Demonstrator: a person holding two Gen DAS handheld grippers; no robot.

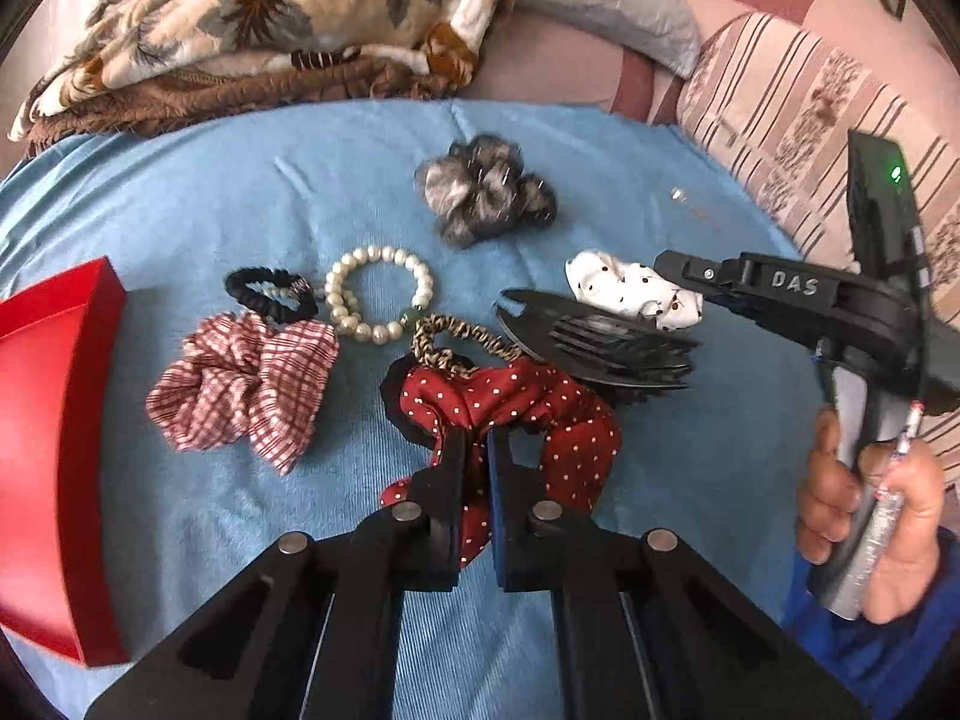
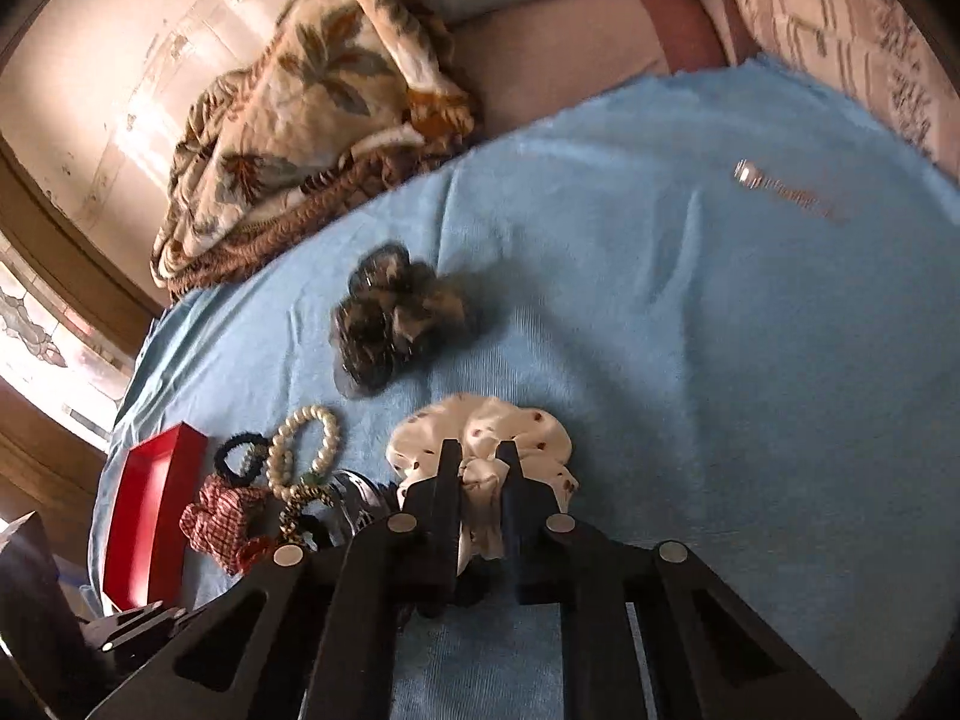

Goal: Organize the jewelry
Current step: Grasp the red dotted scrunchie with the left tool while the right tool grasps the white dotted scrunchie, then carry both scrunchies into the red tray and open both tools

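Red scrunchie [image 1: 510,414] pinched by left gripper [image 1: 477,468]; white scrunchie [image 2: 480,450] pinched by right gripper [image 2: 480,468]. Risk: leopard hair tie [image 1: 456,336] snags, drags pearl bracelet [image 1: 378,294].

red box [image 1: 54,420] cut off by the left edge, black hair clip [image 1: 600,342] partly under the white dotted scrunchie [image 1: 636,294], small clear item [image 2: 786,192] blurred, too small to identify

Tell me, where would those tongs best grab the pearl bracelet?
Probably the far arc of the pearl bracelet, coming straight down from above. It lies flat on the blue cloth, and that arc has bare cloth on both sides; its near side crowds the checked scrunchie and a braided hair tie.
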